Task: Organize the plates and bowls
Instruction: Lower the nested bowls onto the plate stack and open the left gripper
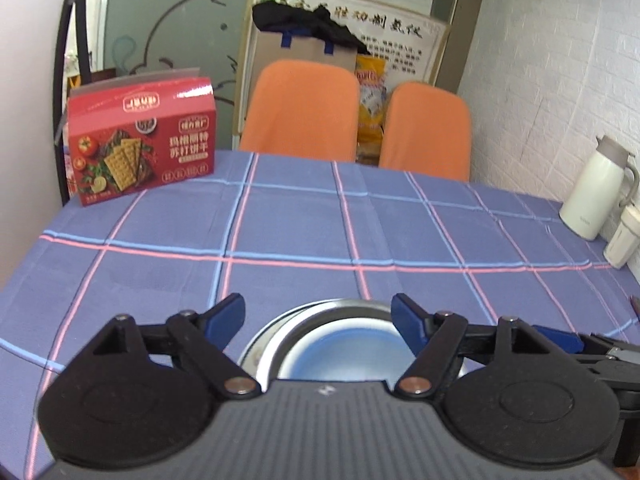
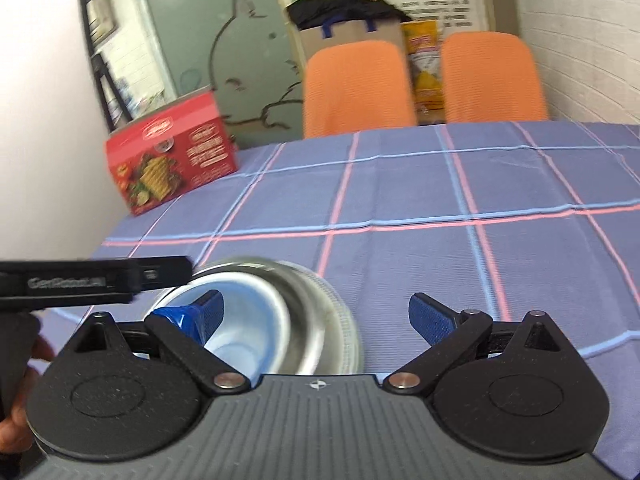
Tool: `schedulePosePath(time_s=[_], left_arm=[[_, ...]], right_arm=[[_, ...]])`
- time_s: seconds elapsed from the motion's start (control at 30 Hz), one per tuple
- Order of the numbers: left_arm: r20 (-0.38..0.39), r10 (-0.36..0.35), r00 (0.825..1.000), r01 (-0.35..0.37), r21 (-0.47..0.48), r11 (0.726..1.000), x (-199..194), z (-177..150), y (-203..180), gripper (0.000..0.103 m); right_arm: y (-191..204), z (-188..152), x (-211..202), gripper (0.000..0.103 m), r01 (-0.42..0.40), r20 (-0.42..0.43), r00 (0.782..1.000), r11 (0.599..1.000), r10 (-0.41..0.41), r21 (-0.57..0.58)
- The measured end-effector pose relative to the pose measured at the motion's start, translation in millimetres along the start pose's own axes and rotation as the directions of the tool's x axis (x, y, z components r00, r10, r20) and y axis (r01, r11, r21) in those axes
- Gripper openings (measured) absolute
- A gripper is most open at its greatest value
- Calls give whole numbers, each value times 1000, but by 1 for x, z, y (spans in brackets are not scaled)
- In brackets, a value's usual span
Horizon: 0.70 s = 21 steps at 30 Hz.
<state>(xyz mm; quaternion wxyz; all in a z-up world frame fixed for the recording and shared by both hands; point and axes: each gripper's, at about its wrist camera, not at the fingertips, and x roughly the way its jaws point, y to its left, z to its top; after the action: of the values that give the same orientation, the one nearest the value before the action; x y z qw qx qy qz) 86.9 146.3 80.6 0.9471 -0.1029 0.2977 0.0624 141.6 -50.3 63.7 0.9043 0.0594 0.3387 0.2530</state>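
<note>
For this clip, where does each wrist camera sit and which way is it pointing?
Left wrist: rides the left gripper, low over the checked tablecloth, facing the orange chairs; its own open fingers straddle the nested bowls.
Right wrist: rides the right gripper, facing the same way from further right; its fingers are open, the bowls sit left of centre, and the left gripper's body crosses in.
Shared: bowls, tablecloth, chairs, red cracker box.
</note>
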Motion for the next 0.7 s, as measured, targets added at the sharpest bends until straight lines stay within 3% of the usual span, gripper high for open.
schedulePosePath(time_s=[0.17, 0.27, 0.37, 0.47, 0.6, 0.7], left_arm=[[124, 59, 990, -48, -92, 995, -12, -10, -28, 78], [94, 65, 993, -64, -10, 998, -13, -18, -47, 79], [99, 92, 991, -93, 2, 996, -20, -30, -59, 79], [81, 56, 995, -58, 27, 998, -28, -41, -69, 79], [83, 62, 995, -67, 65, 996, -45, -61, -83, 80], [68, 38, 997, -42, 59, 997, -57, -79, -84, 80]], right_arm=[[-25, 0, -7, 87, 16, 43, 999, 997, -20, 75], [-40, 1, -10, 87, 11, 120, 993, 993, -25, 116], [-52, -1, -11, 87, 58, 88, 994, 988, -71, 143], [-64, -12, -27, 87, 73, 94, 991, 982, -90, 173], [-69, -26, -41, 87, 81, 72, 993, 975, -98, 205], [-63, -37, -55, 87, 88, 84, 991, 980, -104, 180]])
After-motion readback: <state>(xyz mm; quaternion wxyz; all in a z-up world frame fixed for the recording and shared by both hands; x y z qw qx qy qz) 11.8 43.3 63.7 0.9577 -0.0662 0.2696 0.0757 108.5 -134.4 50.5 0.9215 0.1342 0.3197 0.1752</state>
